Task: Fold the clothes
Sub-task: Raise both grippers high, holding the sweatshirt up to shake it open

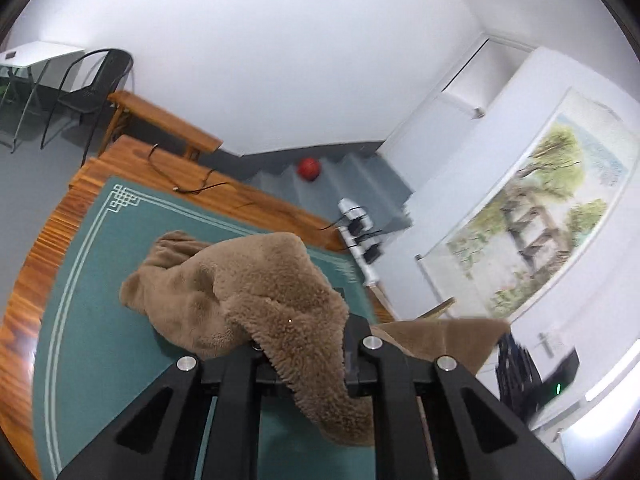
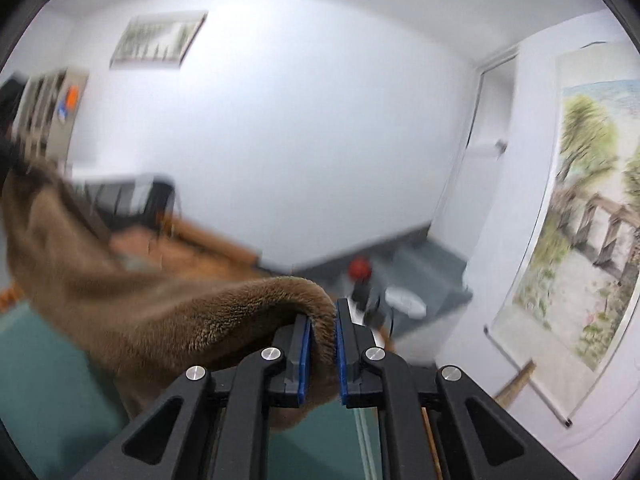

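- Hanging between both grippers, the brown fleece [image 1: 256, 288] is partly lifted, with the rest bunched on the green mat [image 1: 92, 320].
- The left gripper [image 1: 308, 344] is clamped on a thick fold of fleece; the cloth covers its fingers and spills down over the black frame toward the camera.
- From the left wrist view, the heap on the mat sits just ahead of the gripper, with a flat flap of the same cloth stretching off to the right.
- The right gripper [image 2: 323, 320] pinches an edge of the fleece [image 2: 160, 312] between its blue pads [image 2: 305, 344], which are pressed in close with only the cloth between them.
- From the right wrist view, the fleece runs up and to the left in a taut band, its far end at the left edge of the frame; that view is blurred.
- The mat lies on a wooden table [image 1: 36, 264], and a thin black cable [image 1: 180, 176] rests on the bare wood beyond the mat.
- A wooden bench [image 1: 168, 124] stands past the table, near a black chair [image 1: 88, 88].
- A red ball [image 1: 309, 169] lies on the grey floor by the white wall.
- A power strip [image 1: 360, 236] with plugs sits just off the table's far corner.
- A landscape scroll [image 1: 548, 216] hangs on the right wall.
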Demonstrator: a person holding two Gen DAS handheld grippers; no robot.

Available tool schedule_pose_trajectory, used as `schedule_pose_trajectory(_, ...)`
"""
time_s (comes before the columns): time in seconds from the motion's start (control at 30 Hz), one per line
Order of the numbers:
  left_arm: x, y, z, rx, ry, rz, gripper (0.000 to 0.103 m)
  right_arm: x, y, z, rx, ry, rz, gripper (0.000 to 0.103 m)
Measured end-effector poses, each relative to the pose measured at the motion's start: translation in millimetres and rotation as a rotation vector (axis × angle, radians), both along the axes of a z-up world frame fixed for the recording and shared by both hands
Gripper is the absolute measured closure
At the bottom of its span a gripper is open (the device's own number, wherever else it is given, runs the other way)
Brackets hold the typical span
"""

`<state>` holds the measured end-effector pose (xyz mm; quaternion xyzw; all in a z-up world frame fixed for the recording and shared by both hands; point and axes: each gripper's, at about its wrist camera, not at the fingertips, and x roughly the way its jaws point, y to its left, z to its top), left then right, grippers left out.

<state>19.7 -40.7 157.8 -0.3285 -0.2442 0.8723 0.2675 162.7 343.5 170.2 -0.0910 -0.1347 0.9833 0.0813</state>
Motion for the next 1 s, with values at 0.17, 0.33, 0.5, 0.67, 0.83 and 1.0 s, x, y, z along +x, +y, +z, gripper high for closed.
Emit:
schedule_pose_trajectory(0.17, 53, 17, 4, 0.000, 0.042, -0.023, 0.075, 35, 10, 77, -0.052, 0.243, 0.068, 0.092)
schedule_pose_trajectory(0.33, 87, 43, -16, -0.071, 0.065, -0.068, 0.059, 58, -6, 130, -0.050, 0.401, 0.167, 0.092)
schedule_pose_trajectory(0.5, 122, 70, -36, -0.141, 0.088, -0.113, 0.054, 64, -45, 152, 0.012, 0.452, 0.262, 0.092)
schedule_pose_trajectory(0.67, 150, 83, -47, -0.177, 0.126, -0.155, 0.041, 70, -68, 155, 0.030, 0.462, 0.309, 0.092)
schedule_pose_trajectory(0.83, 165, 70, -46, -0.114, 0.117, -0.136, 0.022, 62, -68, 159, 0.025, 0.471, 0.329, 0.092)
schedule_pose_trajectory(1.0, 181, 46, -49, -0.027, 0.104, -0.112, 0.018, 53, -64, 165, 0.003, 0.485, 0.336, 0.092)
